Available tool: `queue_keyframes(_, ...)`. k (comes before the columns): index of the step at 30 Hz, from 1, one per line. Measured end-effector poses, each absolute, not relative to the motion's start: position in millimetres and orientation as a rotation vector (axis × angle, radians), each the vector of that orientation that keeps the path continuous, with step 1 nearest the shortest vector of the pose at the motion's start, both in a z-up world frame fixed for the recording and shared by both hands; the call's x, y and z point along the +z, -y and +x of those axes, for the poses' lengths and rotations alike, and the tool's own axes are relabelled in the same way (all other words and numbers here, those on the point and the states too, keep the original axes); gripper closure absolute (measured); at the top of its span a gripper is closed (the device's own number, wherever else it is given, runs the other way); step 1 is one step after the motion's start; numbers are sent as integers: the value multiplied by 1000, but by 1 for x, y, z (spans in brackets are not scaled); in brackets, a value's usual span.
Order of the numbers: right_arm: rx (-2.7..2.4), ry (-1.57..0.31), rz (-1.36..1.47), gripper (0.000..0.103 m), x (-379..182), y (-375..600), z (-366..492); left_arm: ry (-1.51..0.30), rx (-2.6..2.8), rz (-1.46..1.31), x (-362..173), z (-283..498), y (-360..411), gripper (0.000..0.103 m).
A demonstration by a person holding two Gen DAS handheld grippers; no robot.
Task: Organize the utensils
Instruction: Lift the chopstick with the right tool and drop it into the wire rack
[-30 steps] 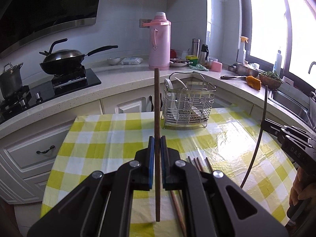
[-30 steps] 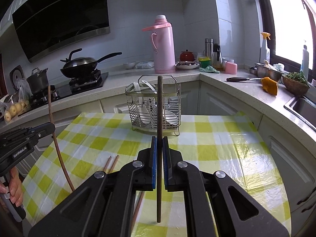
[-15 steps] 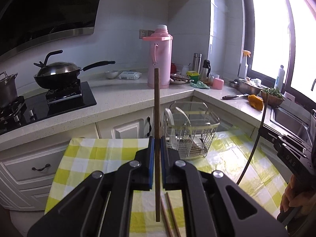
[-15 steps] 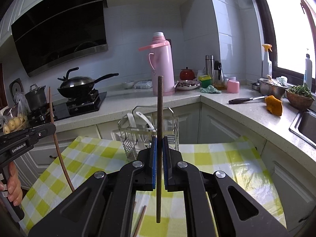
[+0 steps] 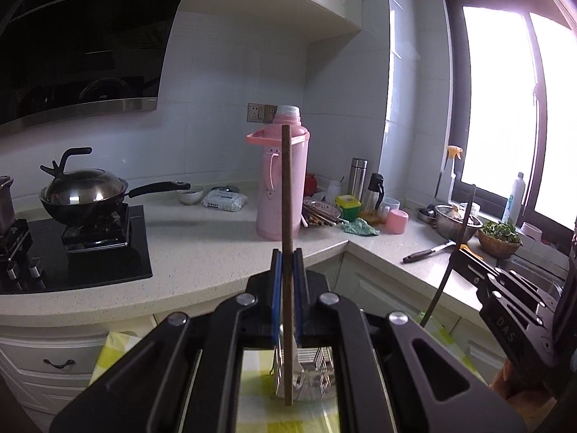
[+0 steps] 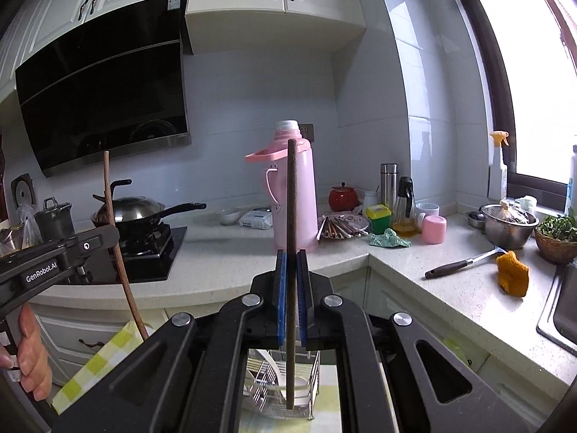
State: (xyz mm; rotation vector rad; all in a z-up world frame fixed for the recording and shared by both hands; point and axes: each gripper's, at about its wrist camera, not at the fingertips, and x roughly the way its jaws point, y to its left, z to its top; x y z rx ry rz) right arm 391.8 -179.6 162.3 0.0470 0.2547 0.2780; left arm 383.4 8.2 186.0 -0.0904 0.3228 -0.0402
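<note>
My left gripper [image 5: 287,267] is shut on a brown chopstick [image 5: 286,216] held upright. Its lower tip hangs over the wire utensil rack [image 5: 310,379], seen between the gripper arms. My right gripper [image 6: 292,270] is shut on a darker chopstick [image 6: 290,216], also upright, its tip over the same rack [image 6: 281,386], which holds white spoons. Each gripper shows in the other's view, the right one [image 5: 465,249] at the right edge and the left one [image 6: 111,231] at the left edge. The rack stands on a yellow checked tablecloth [image 6: 93,361].
Behind the table runs a white counter [image 5: 216,249] with a pink thermos [image 5: 281,184], a wok on a stove [image 5: 86,195], a plate of chopsticks [image 6: 342,227], bottles, a metal bowl [image 6: 508,223] and a sink [image 6: 562,310] at the right.
Both grippers have risen and moved toward the rack with their chopsticks. The rack has dropped from mid-view to beneath the gripper arms, and the loose chopsticks on the table are out of view.
</note>
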Motion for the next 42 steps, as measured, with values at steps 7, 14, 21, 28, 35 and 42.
queue_keyframes(7,299,-234,76,97,164,171,431,-273,-51,-139,186,424,3,97)
queue_keyframes(14,321,-247,107,97,115,162,446,-265,-41,-156,135,438,18,97)
queue_keyframes(21,345,-322,114,97,70,157,459,-323,-36,-173,83,453,18,97)
queue_keyframes(28,344,-413,78,96,41,147,469,-400,-2,-142,50,469,17,97)
queue_keyframes(35,333,-470,91,78,37,152,479,-466,12,-162,42,478,0,71)
queue_keyframes(42,279,-440,120,76,59,174,466,-456,83,-211,59,459,-32,58)
